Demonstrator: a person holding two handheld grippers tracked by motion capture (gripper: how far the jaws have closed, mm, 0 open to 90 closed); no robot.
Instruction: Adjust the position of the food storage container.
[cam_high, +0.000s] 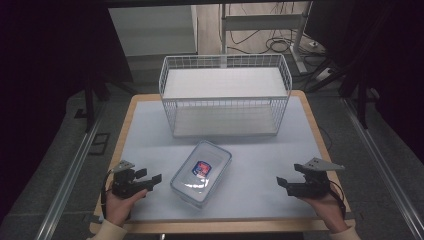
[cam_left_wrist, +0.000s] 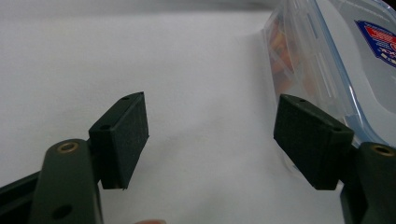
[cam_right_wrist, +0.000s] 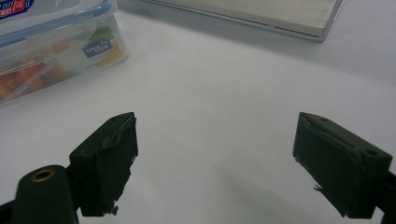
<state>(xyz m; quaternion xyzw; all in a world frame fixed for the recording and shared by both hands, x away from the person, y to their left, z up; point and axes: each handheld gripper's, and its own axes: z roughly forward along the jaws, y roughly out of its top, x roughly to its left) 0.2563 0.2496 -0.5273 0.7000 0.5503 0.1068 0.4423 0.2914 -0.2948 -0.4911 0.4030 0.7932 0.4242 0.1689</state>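
One clear lidded food container (cam_high: 201, 173), on the white table (cam_high: 260, 160), between two grippers. Left gripper (cam_high: 150, 181): jaws parted, empty, container just beside its right jaw. Right gripper (cam_high: 284, 185): jaws parted, empty, well apart. One wire basket (cam_high: 225, 95) beyond, empty.

A clear plastic box (cam_high: 201, 173) with a blue-rimmed snap lid lies flat and closed, long axis running seven to one o'clock, red-and-blue label on top, orange contents inside.
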